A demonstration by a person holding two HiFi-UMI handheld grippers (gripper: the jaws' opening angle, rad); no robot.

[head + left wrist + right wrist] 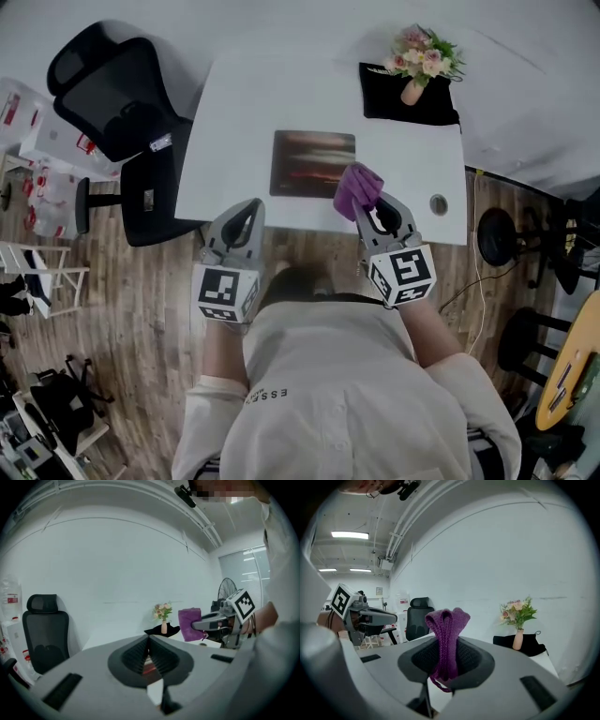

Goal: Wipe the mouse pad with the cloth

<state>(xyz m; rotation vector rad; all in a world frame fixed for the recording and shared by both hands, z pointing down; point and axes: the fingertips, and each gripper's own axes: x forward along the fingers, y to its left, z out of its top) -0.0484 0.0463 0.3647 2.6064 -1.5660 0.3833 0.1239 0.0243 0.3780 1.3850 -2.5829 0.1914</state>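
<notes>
Currently the right gripper (366,206) has its jaws clamped on a bunched purple knitted cloth (358,189), positioned over the near right corner of the dark rectangular mouse pad (312,162). The pad lies flat on the white table (234,112). The left gripper (251,208) is at the table's near edge, jaws together and empty.
</notes>
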